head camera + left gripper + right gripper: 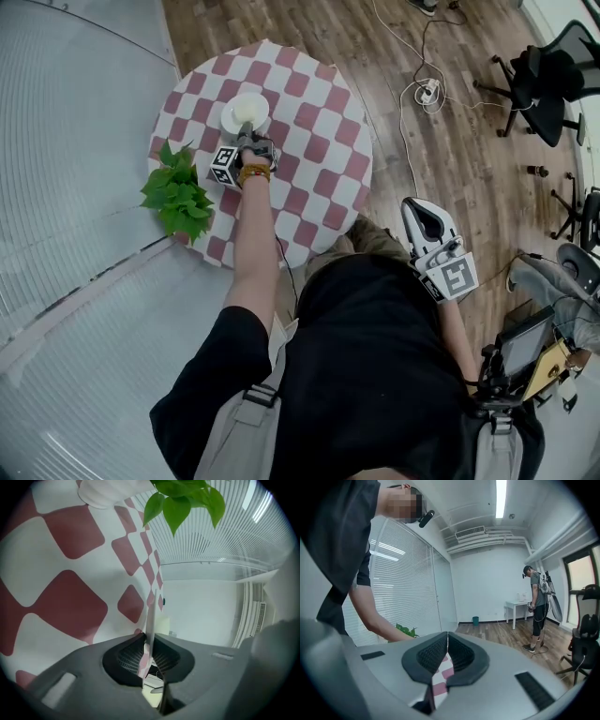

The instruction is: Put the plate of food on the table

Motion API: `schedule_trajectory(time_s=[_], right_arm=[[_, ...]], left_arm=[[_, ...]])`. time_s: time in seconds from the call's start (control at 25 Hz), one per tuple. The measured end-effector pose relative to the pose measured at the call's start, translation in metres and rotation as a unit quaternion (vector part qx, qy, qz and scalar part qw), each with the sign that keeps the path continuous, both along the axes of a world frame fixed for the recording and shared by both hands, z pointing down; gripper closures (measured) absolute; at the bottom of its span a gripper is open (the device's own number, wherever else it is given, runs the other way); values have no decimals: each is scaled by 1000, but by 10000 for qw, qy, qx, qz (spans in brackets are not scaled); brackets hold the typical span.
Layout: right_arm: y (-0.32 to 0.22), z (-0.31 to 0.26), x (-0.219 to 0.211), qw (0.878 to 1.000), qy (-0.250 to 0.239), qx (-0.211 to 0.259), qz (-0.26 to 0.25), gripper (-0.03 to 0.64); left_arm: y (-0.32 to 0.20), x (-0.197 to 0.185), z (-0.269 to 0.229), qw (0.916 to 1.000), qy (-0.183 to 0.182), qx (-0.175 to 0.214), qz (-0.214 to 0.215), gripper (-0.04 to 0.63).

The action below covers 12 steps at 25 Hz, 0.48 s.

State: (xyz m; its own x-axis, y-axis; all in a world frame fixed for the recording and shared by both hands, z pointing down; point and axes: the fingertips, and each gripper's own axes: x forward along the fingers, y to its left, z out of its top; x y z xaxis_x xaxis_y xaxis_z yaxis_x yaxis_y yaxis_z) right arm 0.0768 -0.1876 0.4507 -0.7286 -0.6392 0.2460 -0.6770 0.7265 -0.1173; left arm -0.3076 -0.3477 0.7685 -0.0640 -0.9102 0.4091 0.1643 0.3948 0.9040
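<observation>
Head view: round white plate (231, 121) w/ pale yellowish food (247, 113).

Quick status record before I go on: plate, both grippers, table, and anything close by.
plate: white, pale food on it, over the far-left part of the table; contact with the cloth cannot be told
left gripper: shut on the plate's near rim
right gripper: shut, nothing between the jaws, held off the table by the person's side
table: round, red and white checked cloth
plant: green leaves at the table's left edge, apart from the plate
</observation>
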Motion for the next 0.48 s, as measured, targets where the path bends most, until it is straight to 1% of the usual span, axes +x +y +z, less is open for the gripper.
schedule_trajectory(time_s=[0.16,0.2,0.36,0.4,0.48], right_arm=[[-5,2,-8,9999,-15,-50,-98,606],[-7,1,-9,9999,-14,-56,-114,606],[-14,2,-9,9999,-88,-119,-32,606],[-14,3,-8,9999,-100,-127,-24,606],[-15,5,-11,9999,-100,-112,-79,606]], left_arm=[[11,3,19,9995,76,-305,-20,566],[16,3,25,9992,48,-394,-9,565],[23,-1,35,9967,-447,-665,126,565],[23,0,35,9963,-498,-680,195,566],[22,4,34,9967,-435,-616,307,565]])
